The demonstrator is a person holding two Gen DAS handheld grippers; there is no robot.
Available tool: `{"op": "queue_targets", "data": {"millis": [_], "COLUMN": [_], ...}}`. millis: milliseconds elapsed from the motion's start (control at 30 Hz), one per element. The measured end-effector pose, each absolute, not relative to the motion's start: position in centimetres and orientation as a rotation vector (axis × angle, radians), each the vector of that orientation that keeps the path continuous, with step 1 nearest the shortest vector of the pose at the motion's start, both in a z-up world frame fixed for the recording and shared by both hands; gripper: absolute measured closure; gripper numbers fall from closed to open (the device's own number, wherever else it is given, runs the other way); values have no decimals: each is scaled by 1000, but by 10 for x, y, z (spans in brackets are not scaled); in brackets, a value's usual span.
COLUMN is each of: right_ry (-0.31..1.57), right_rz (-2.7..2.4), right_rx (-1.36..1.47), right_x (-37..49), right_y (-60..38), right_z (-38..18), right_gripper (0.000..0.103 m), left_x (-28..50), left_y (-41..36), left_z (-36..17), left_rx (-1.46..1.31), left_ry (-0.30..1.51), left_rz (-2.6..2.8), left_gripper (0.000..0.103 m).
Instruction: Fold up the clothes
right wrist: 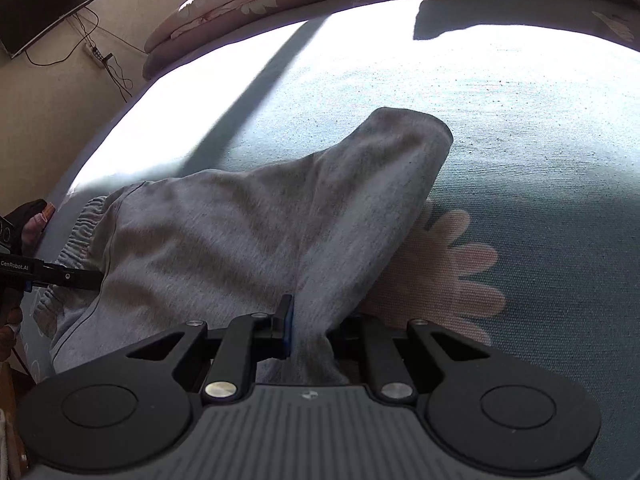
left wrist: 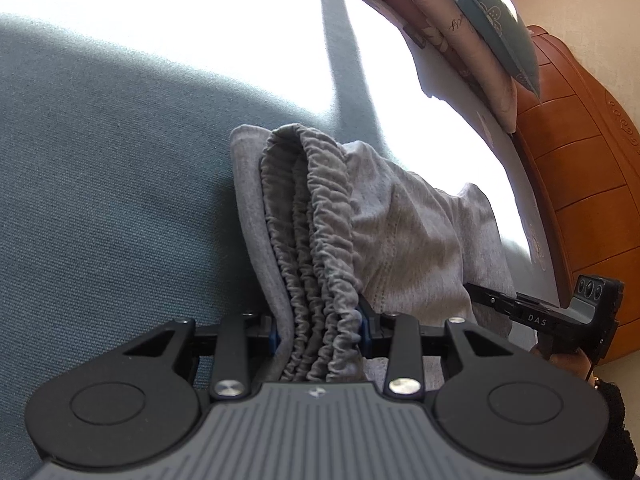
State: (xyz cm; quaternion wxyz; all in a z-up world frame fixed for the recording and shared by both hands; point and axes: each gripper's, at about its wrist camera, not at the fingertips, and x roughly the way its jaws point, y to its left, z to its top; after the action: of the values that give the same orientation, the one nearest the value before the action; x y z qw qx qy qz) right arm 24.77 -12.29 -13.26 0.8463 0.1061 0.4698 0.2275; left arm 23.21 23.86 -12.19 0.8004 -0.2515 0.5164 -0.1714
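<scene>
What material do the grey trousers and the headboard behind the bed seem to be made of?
Grey trousers: likely soft cotton jersey, matte; heathered knit and gathered elastic waistband suggest it. Headboard: apparently wood, glossy orange-brown varnish, with panels and carved scrolls.

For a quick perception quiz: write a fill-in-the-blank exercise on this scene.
1. The left gripper is shut on the trousers' gathered ____.
2. The trousers are ____ in colour.
3. The right gripper is ____ on a trouser leg.
4. The blue bed sheet bears a pale ____ print.

Missing words: waistband; grey; shut; flower
</scene>
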Motion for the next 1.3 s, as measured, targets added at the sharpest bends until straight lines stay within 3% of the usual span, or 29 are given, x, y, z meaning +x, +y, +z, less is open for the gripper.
{"op": "queue_targets", "data": {"millis": [800, 1300], "right_ry": [935, 800], "right_rz": [405, 497], "right_rx": [177, 275], "right_x": [231, 177], "right_y": [-107, -143], "right_z": [-118, -70], "right_gripper": [89, 89], "left_x": [216, 206], "left_y": [219, 154], "left_z": [-102, -31], "left_rx": [-315, -162], "left_ry": [1037, 920], "left_rz": [-251, -370], "left_gripper": [70, 73]}}
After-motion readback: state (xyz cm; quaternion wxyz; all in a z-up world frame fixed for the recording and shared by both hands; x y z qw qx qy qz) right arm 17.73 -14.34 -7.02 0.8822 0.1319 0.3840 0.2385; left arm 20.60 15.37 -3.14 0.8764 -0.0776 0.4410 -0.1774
